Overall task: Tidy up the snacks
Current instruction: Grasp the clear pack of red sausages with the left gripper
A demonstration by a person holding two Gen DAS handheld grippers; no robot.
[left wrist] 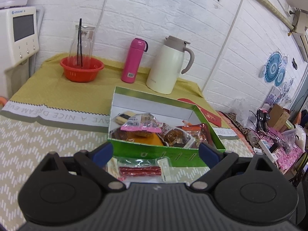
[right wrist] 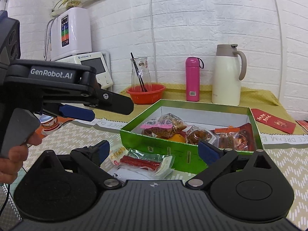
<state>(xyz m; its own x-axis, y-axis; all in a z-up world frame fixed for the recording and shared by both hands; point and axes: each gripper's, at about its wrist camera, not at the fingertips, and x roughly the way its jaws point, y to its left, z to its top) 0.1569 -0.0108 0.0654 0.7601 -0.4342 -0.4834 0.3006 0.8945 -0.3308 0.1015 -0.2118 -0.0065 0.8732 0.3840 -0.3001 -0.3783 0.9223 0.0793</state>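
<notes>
The open green cardboard box (right wrist: 173,150) holds several wrapped snack packets (right wrist: 167,125), perhaps pastries. Outside it lies a clear packet of red sausage sticks (right wrist: 142,161). Left gripper (left wrist: 156,150) and right gripper (right wrist: 154,150) both gape, empty.

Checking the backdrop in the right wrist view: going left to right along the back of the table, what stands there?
Red basket holding a glass carafe, pink bottle, white jug.

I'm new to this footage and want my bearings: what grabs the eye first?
The green box at centre, piled with wrapped snacks. In front of it on the table lies a pack of red sausage sticks, between the open right tongs. Behind stand a pink bottle and a cream jug.
</notes>
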